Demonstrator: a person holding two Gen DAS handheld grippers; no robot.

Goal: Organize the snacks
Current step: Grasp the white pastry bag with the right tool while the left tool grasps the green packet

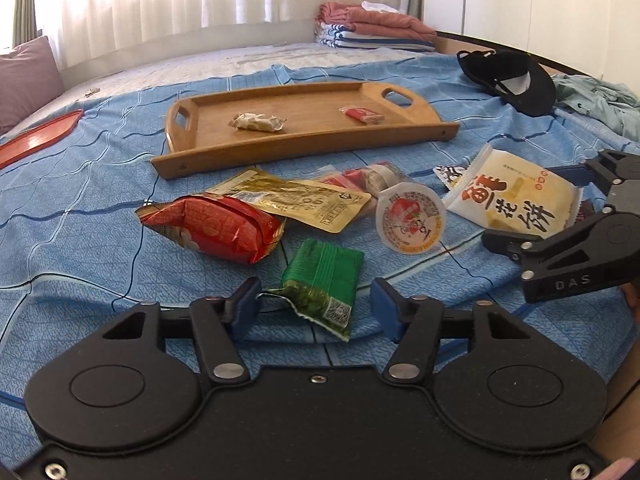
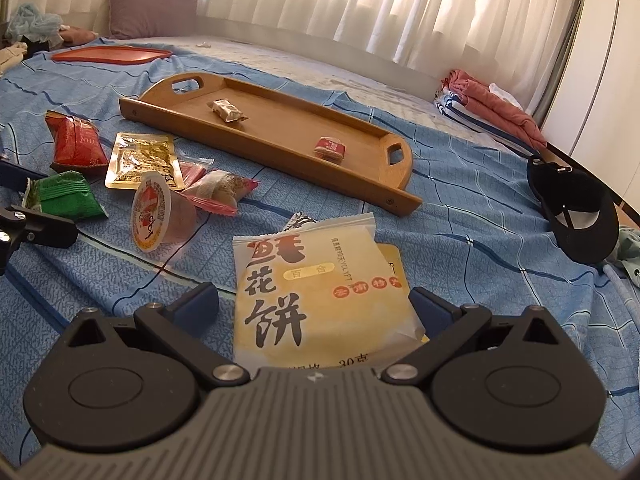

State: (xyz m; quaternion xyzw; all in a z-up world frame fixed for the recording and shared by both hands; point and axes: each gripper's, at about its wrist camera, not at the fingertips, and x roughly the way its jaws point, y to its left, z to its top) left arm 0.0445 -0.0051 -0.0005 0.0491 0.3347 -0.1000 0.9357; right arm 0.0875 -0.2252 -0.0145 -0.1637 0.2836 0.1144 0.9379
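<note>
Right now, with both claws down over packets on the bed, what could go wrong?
1. The left claw straddles only the green packet's crinkled end; it may slip out.
2. The right claw sits over the yellow pastry packet, which overlaps another packet; both might lift.

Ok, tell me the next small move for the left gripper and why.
Probably close the left gripper on the green snack packet, then lift it toward the wooden tray. The packet lies on the blue sheet between the blue pads, which do not appear to press it yet, and the tray holds only two small snacks, so there is room.
</note>
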